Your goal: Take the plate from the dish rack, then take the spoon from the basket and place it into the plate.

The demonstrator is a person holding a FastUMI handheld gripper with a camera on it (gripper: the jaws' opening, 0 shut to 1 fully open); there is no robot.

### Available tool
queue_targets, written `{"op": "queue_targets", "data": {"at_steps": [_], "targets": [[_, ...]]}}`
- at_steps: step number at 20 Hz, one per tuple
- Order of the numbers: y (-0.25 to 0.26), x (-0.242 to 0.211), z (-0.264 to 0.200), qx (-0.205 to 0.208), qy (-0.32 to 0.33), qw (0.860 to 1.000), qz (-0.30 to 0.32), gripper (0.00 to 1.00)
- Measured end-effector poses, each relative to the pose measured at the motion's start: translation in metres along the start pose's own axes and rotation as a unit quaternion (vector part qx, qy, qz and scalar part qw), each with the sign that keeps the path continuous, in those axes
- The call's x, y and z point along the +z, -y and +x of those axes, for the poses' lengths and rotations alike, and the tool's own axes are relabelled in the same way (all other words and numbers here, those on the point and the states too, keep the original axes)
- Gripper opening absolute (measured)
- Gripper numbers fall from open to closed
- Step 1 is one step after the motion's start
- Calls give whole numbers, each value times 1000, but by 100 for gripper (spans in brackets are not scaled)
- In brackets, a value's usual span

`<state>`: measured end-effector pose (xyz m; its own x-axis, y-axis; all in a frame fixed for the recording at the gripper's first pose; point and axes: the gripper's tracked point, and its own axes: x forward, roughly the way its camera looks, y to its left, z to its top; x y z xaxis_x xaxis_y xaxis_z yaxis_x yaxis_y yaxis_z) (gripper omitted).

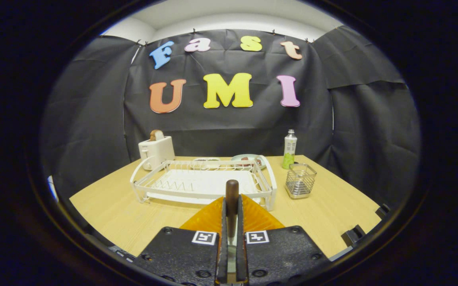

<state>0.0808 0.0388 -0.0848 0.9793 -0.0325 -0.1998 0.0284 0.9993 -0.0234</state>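
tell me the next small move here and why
Probably lower the spoon onto the orange plate and open. The gripper is shut on its brown handle, the plate lies right beneath the fingers, out of the white dish rack.

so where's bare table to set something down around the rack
Bare table lies left of the dish rack, and right of the wire basket. It is crowded behind the rack: toaster, dishes, bottle. The tool, shut on the spoon, is over the orange plate.

Mock kitchen booth: toaster (156, 150), dish rack (203, 182), cloth walls.
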Motion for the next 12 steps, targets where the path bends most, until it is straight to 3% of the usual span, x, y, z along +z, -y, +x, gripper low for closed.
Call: {"op": "queue_targets", "data": {"at_steps": [7,12], "targets": [[12,2,-1,-14,5,1000,4,19],[23,14,-19,-34,22,999,8,68]]}}
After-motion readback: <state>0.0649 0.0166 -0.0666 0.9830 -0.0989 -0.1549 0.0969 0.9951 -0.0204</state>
